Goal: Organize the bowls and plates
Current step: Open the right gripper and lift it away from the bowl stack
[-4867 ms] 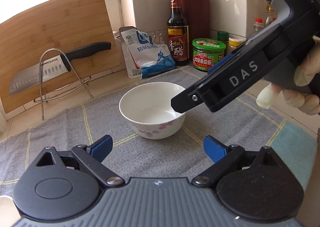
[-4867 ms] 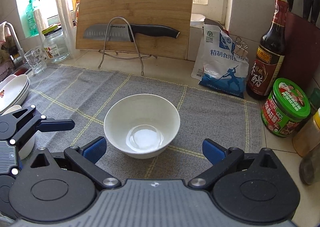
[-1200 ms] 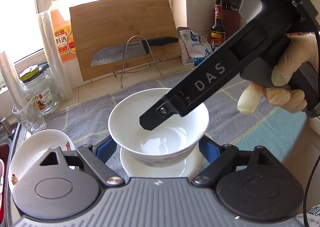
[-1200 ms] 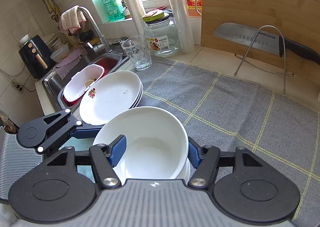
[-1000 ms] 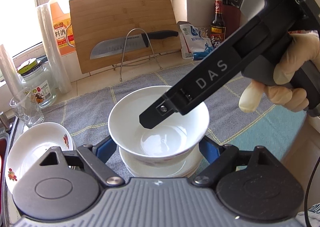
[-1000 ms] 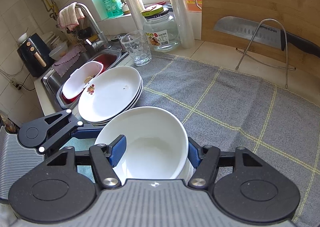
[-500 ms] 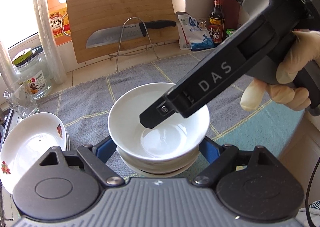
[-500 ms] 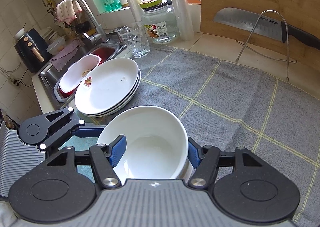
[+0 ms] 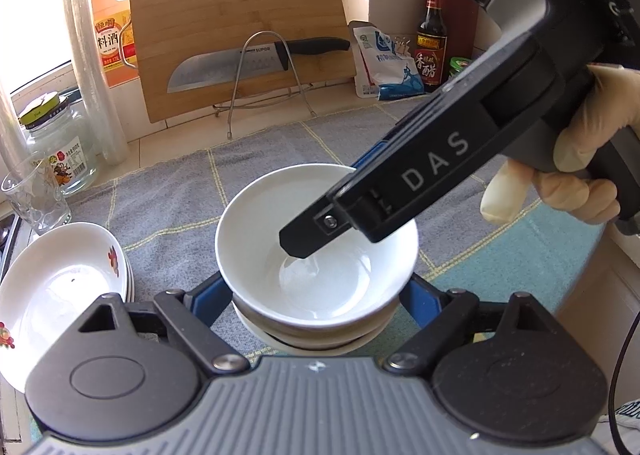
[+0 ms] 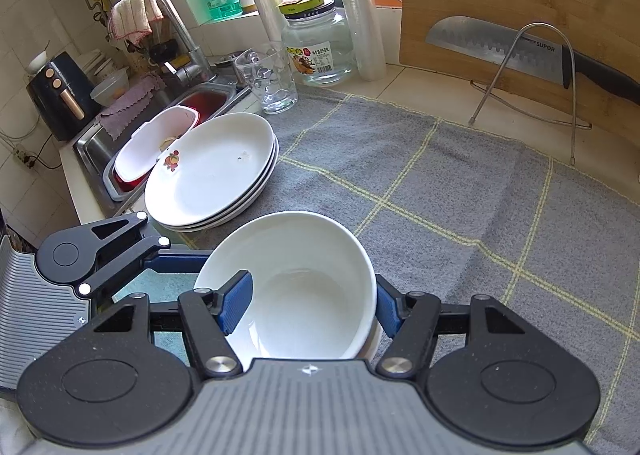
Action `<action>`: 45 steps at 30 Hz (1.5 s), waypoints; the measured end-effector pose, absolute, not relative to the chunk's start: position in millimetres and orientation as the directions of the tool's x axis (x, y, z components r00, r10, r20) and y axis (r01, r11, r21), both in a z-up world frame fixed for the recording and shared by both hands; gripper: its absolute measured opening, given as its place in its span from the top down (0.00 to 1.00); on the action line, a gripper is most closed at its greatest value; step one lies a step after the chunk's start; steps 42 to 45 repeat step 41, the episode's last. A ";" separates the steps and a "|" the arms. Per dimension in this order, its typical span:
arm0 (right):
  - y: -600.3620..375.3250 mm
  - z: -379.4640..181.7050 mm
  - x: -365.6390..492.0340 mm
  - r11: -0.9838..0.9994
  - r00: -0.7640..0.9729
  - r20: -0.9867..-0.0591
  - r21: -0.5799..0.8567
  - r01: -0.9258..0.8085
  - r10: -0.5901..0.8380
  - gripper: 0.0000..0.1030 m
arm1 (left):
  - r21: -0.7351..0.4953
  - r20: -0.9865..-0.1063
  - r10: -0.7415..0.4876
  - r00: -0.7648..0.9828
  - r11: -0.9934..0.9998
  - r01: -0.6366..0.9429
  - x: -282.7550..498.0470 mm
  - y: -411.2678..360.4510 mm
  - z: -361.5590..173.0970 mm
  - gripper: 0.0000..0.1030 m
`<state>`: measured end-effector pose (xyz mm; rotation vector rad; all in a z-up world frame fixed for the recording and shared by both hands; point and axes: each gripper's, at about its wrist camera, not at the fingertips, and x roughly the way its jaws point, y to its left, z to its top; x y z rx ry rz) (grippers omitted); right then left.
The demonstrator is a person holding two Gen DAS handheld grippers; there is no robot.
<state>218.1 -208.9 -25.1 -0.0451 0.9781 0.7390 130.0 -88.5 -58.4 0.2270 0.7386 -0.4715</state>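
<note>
A white bowl (image 9: 316, 255) sits nested on top of other white bowls (image 9: 312, 337) on the grey cloth. My left gripper (image 9: 316, 295) has a blue pad on each side of the stack. My right gripper (image 10: 308, 303) is closed on the top bowl (image 10: 296, 287): its left pad is inside the rim and its right pad outside. In the left wrist view the right gripper's finger (image 9: 320, 231) reaches into the bowl. A stack of white plates (image 10: 212, 171) lies to the left, also seen in the left wrist view (image 9: 60, 287).
A grey checked cloth (image 10: 460, 191) covers the counter. A drinking glass (image 10: 266, 79), a glass jar (image 10: 318, 43), a cutting board (image 9: 240, 31), a knife on a wire stand (image 9: 256, 63) and a vinegar bottle (image 9: 431, 35) stand behind. The sink (image 10: 160, 127) is at the left.
Both grippers carried the bowl from the middle of the cloth leftward. It has come down onto the bowl stack beside the plates.
</note>
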 end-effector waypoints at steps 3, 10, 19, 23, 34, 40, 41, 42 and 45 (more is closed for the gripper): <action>-208.8 -25.3 217.7 0.759 0.339 -0.765 0.283 -0.587 0.547 0.32 | 0.032 -0.694 -0.333 0.638 0.871 0.490 131.2 -88.6 -58.4 0.11; -209.3 -24.5 218.0 0.761 0.353 -0.759 0.277 -0.586 0.548 0.24 | 0.034 -0.697 -0.341 0.631 0.863 0.503 132.4 -87.6 -60.0 0.07; -204.5 -20.0 211.6 0.760 0.379 -0.748 0.250 -0.600 0.545 0.06 | 0.013 -0.681 -0.380 0.627 0.849 0.529 125.3 -78.5 -56.8 0.07; -201.7 -13.8 202.9 0.754 0.411 -0.735 0.204 -0.624 0.539 0.00 | 0.006 -0.666 -0.397 0.631 0.843 0.538 119.9 -68.0 -54.4 0.06; -197.6 -5.6 171.7 0.776 0.496 -0.740 0.055 -0.629 0.455 0.00 | 0.051 -0.601 -0.493 0.630 0.762 0.645 110.8 -41.7 -50.5 0.01; -196.1 -7.0 152.4 0.803 0.538 -0.746 -0.007 -0.596 0.393 0.00 | 0.035 -0.614 -0.540 0.576 0.710 0.703 117.0 -34.0 -52.5 0.01; -195.7 -7.9 149.9 0.809 0.543 -0.748 -0.014 -0.588 0.382 0.00 | 0.045 -0.612 -0.539 0.578 0.706 0.707 117.0 -33.5 -53.2 0.01; -195.7 -7.9 149.9 0.809 0.543 -0.748 -0.014 -0.588 0.382 0.00 | 0.045 -0.612 -0.539 0.578 0.706 0.707 117.0 -33.5 -53.2 0.01; -195.7 -7.9 149.9 0.809 0.543 -0.748 -0.014 -0.588 0.382 0.00 | 0.045 -0.612 -0.539 0.578 0.706 0.707 117.0 -33.5 -53.2 0.01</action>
